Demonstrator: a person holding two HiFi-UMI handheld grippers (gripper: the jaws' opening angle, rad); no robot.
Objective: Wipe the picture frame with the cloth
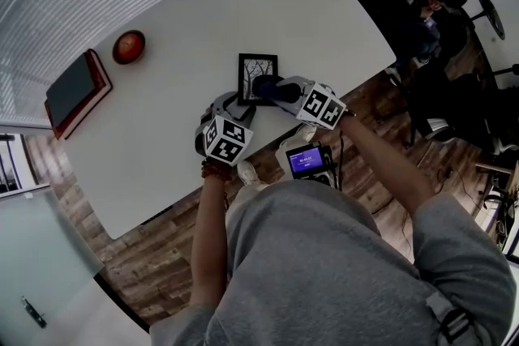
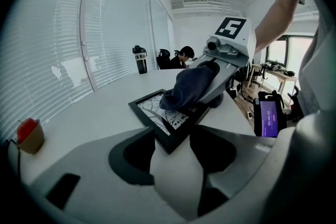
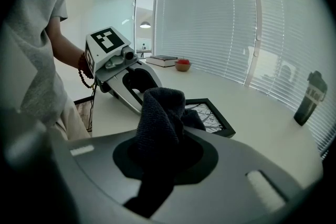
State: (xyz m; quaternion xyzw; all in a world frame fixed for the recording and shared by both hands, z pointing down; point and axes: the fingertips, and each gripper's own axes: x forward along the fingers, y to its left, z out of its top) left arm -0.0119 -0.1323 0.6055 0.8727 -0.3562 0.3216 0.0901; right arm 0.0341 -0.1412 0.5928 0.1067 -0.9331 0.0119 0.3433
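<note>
The black picture frame (image 2: 157, 113) lies flat (picture side up) on the white table (image 1: 186, 36). The dark blue cloth (image 3: 160, 107) presses on the frame's glass, clamped between the jaws of the right gripper (image 3: 167, 150). The left gripper (image 2: 172, 139) has its jaws wide, closed against both sides of the frame's near corner.

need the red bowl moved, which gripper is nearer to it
Left. The left gripper clamps the picture frame at its corner toward the red bowl; the right gripper, holding the cloth on the frame, is farther off.
</note>
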